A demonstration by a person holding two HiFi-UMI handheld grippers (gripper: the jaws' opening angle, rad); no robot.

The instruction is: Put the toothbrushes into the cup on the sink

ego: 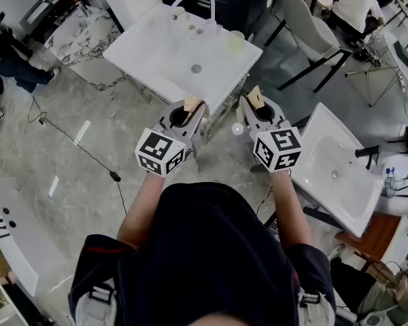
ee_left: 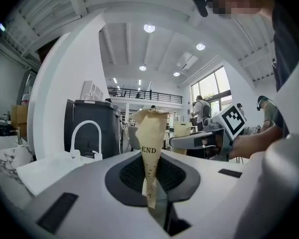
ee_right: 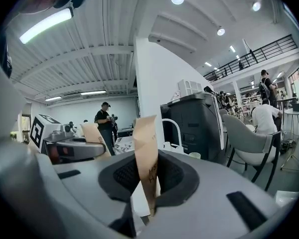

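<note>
The task looks unstarted. The left gripper (ego: pixel 192 105) and right gripper (ego: pixel 255 100), both closed on nothing, hover short of the white sink (ego: pixel 156 60). The cup (ego: pixel 235 41) stands at its far right corner. The toothbrushes are too small to make out.

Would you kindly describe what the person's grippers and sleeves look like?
Both the left gripper and right gripper have pale grey bodies with dark oval recesses, tan-taped jaw tips, and a white cube bearing black square markers at the back. The person wears a black short-sleeved top.
</note>
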